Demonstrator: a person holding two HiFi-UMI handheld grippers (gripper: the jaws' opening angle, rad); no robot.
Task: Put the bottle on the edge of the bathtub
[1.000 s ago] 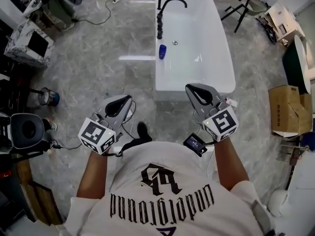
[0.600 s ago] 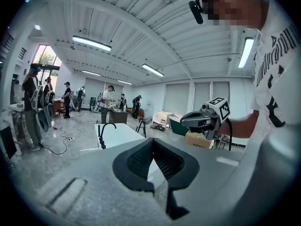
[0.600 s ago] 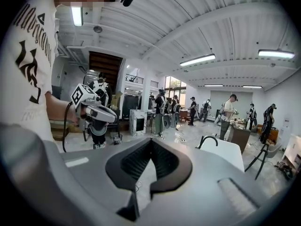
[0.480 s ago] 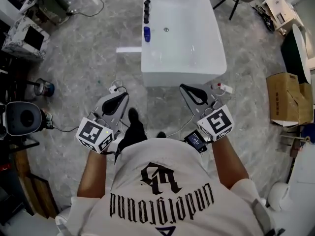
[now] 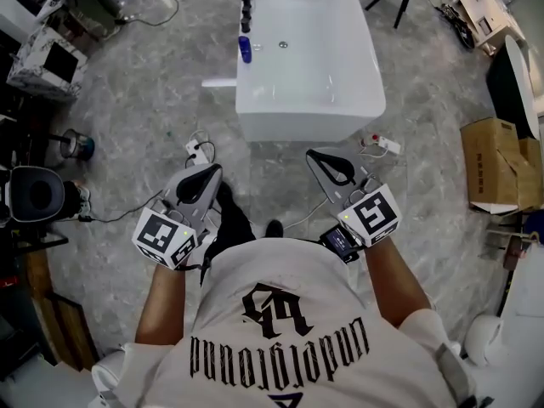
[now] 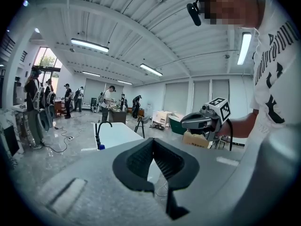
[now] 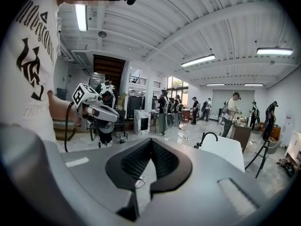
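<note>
A small blue bottle (image 5: 245, 49) stands upright on the left rim of the white bathtub (image 5: 340, 100), beside the black tap fittings (image 5: 247, 7). In the left gripper view the bottle (image 6: 100, 147) shows far off on the tub (image 6: 120, 132). Both grippers hang over the floor well short of the tub, far from the bottle. My left gripper (image 5: 206, 175) is shut and holds nothing; its pads meet at the tips (image 6: 153, 144). My right gripper (image 5: 325, 159) is shut and bare too (image 7: 151, 142). Each gripper shows in the other's view (image 6: 195, 121) (image 7: 101, 112).
Power strips and cables lie on the marble floor in front of the tub (image 5: 384, 147) (image 5: 197, 150). A cardboard box (image 5: 493, 164) sits at the right, a black stool (image 5: 38, 195) and cluttered equipment at the left. Several people stand at the far end of the hall (image 7: 230, 109).
The tub and bottle have slid up and away in the head view as the person backs off. Both grippers stay shut and empty, drawn back with the body.
</note>
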